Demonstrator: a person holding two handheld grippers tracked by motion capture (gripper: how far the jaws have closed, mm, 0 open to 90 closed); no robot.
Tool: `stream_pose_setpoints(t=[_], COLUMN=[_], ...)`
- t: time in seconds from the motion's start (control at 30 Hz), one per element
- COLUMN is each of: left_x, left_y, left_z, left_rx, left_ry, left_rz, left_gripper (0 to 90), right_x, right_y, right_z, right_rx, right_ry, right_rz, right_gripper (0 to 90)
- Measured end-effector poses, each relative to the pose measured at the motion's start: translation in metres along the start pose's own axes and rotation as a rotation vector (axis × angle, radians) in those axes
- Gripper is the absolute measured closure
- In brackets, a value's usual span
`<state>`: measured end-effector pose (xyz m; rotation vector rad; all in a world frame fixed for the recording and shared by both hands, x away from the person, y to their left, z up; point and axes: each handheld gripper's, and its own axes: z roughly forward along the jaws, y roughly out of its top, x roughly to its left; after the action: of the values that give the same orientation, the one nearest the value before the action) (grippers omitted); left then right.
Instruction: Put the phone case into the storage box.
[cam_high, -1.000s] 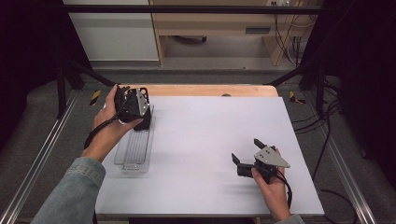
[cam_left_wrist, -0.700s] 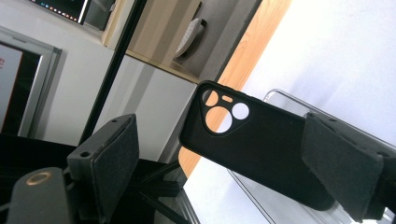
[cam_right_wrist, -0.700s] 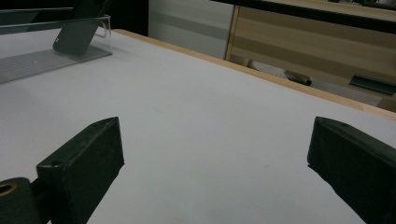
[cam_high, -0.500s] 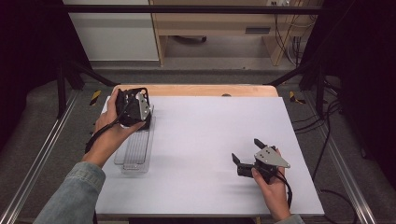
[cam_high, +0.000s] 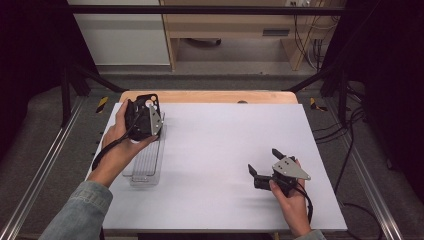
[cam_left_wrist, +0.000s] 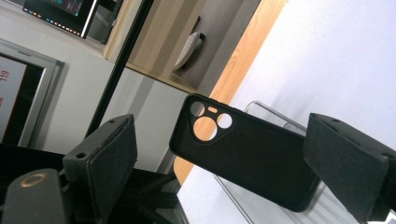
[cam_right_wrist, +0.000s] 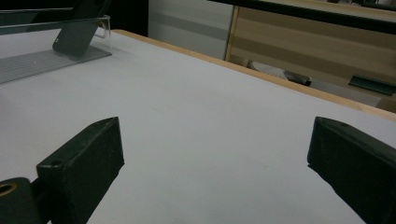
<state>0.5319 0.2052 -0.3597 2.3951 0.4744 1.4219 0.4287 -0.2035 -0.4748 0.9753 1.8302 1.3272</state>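
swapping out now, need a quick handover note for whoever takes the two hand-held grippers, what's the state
Left hand-held gripper: jaws open, nothing pressed between them; it is over the far end of the clear tray.
Right hand-held gripper: open, empty, low over the white table at the near right.
Black phone case: leaning in the far end of the tray, camera cutouts up, apart from both left pads.
Done: case sits in the tray, ungripped.
Left: probably draw the left gripper clear.
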Motion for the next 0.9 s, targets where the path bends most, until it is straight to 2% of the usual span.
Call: stream_pose_setpoints(t=[0.2,0.4,0.9], left_x=[-0.005,-0.010,-0.028], left_y=[0.001,0.005,0.023], left_z=[-0.007,-0.014,-0.026], left_rx=[-0.011,-0.040,-0.091], left_ry=[-0.012,-0.024,-0.064], left_rz=[-0.007,-0.042,-0.046], left_gripper=[9.3,9.3,9.3], right_x=[0.000,0.000,0.000], right_y=[0.000,0.000,0.000], right_z=[0.000,0.000,0.000], right_rx=[0.000,0.000,-0.001], right_ry=[0.000,-0.001,-0.001], right_rz=[0.000,0.000,0.001], right_gripper=[3.8,3.8,3.8])
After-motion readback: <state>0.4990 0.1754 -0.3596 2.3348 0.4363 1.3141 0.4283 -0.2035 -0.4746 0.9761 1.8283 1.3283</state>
